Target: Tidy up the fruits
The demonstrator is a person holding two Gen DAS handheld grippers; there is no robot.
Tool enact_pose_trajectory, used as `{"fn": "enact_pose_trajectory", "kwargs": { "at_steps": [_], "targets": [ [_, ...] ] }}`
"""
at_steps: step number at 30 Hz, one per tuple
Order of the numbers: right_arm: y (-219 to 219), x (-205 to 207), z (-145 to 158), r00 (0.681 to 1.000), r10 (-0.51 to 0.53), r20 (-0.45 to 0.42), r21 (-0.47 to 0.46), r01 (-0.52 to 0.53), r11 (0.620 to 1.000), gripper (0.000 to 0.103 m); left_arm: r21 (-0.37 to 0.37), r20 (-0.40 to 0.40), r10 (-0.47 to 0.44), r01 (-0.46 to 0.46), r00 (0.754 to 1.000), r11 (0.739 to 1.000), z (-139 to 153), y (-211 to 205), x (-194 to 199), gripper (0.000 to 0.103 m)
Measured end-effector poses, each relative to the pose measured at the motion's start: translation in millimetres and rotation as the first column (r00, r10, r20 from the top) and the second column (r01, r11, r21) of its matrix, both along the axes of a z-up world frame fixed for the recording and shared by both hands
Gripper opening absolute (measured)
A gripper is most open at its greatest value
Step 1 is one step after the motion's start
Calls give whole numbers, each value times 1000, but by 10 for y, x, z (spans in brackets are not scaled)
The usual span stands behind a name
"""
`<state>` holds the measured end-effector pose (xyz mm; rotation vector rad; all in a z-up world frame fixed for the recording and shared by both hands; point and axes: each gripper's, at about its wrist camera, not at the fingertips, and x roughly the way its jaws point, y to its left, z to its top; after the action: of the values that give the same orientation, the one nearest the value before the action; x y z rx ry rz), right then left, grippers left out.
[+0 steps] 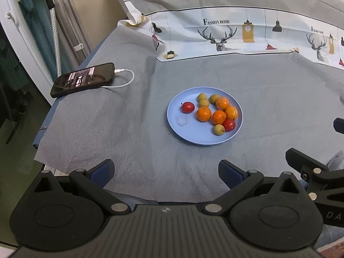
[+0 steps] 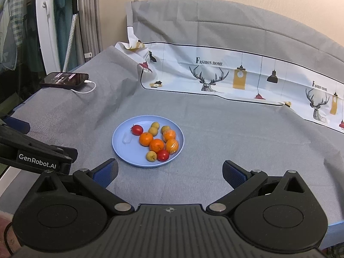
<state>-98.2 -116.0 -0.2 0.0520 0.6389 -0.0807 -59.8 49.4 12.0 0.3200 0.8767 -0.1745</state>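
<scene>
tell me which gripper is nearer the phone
Left. The phone lies on the table's far-left edge; the left gripper hovers open on that side, while the right gripper, also open, sits farther right.

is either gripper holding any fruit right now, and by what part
Nothing is held. The left gripper and right gripper are both open and empty above the grey cloth; all the fruit sits on the blue plate.

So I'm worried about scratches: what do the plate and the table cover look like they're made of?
The plate looks like matte light-blue plastic: even colour, only a soft sheen. The table cover looks like grey non-woven fabric, fuzzy, with creases.
</scene>
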Motion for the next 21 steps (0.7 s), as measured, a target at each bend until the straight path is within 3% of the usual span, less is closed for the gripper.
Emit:
{"fn": "enact_pose_trajectory", "kwargs": {
  "at_steps": [21],
  "targets": [
    [18,19,-28,1000,15,-1,-3,-15,1000,102,20,-6,3,-3,1000,1000,-20,-25,22,103]
  ]
}}
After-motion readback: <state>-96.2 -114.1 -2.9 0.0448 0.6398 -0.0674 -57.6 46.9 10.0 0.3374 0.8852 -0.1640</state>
